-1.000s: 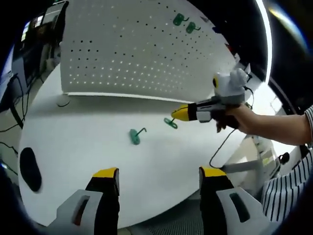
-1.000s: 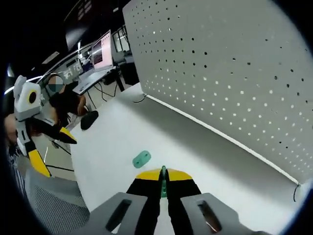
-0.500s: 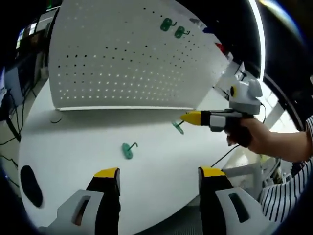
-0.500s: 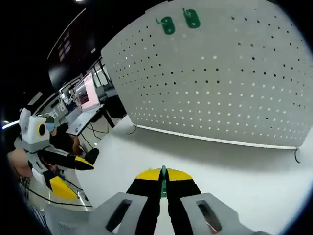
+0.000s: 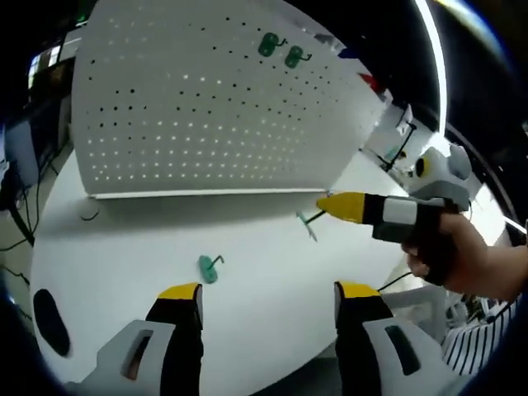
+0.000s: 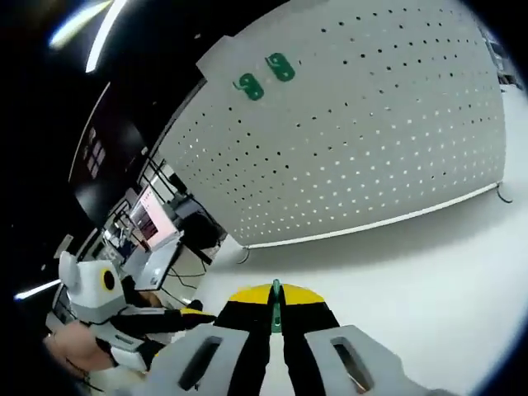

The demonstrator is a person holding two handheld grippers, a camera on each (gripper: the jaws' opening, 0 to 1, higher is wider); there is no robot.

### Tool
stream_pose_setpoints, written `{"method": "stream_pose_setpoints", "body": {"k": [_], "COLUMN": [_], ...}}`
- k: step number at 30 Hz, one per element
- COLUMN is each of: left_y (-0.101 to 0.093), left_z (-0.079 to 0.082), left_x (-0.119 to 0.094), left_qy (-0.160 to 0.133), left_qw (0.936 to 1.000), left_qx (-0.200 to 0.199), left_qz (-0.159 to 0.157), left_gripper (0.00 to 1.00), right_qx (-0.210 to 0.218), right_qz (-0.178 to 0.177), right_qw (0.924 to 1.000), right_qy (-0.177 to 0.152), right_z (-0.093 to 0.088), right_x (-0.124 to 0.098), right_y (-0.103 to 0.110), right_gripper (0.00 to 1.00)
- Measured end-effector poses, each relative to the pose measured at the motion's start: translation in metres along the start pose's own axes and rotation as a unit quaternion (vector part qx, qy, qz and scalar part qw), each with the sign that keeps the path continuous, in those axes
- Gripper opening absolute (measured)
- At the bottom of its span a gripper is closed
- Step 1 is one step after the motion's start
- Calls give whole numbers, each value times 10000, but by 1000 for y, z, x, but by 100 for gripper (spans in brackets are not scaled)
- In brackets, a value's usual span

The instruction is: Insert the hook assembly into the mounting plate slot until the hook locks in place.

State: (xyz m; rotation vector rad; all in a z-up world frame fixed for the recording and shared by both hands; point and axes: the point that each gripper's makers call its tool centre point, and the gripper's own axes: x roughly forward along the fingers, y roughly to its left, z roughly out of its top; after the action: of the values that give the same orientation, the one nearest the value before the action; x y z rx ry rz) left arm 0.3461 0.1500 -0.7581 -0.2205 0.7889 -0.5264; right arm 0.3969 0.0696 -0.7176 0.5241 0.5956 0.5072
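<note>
A white pegboard [image 5: 206, 107] stands upright at the back of the white table [image 5: 247, 256], with two green hooks [image 5: 268, 44] mounted near its top. In the right gripper view the same board [image 6: 371, 140] and mounted hooks [image 6: 247, 87] face me. My right gripper [image 5: 323, 202] is shut on a green hook assembly [image 5: 307, 224], held above the table in front of the board; the hook's edge [image 6: 275, 297] shows between its shut jaws. A second green hook [image 5: 208, 268] lies loose on the table. My left gripper [image 5: 268, 293] hovers open over the table's near side.
A black oval object [image 5: 45, 322] lies at the table's left edge. A thin cable [image 5: 87, 216] lies by the pegboard's left foot. Desks with monitors [image 6: 153, 223] stand beyond the table. A person's hand [image 5: 450, 252] holds the right gripper.
The right gripper has carried its hook up off the table and rightward, tilting to face the pegboard. The loose hook still lies on the table; the left view has shifted slightly.
</note>
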Motion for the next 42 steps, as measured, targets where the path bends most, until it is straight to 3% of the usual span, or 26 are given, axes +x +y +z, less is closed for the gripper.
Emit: {"method": "stream_pose_setpoints", "body": {"k": [9,25,32,42], "left_y": [-7,-28,-37,-49], "left_z": [8,28,31,32], "left_x": [3,3,4,3], "left_qy": [-126,-293,-346,-419], "left_qw": [9999,9992,9982,9949], "left_qx": [35,34,90,-440], "left_qz": [40,-261,-480,-807], "left_gripper": [63,56,42,25], "right_qx": [467,-201,-441,-601], "right_qz": [216,360,528,684], "right_qw": [9982,9983,9968,9950], "right_qy": [-295,-411,-409,-418], "right_z": [6,-2,-3,-3], "right_x": [-11,-20,-20,-19], "right_y": [23,42,52,61], "right_gripper": [0,0,0,0]}}
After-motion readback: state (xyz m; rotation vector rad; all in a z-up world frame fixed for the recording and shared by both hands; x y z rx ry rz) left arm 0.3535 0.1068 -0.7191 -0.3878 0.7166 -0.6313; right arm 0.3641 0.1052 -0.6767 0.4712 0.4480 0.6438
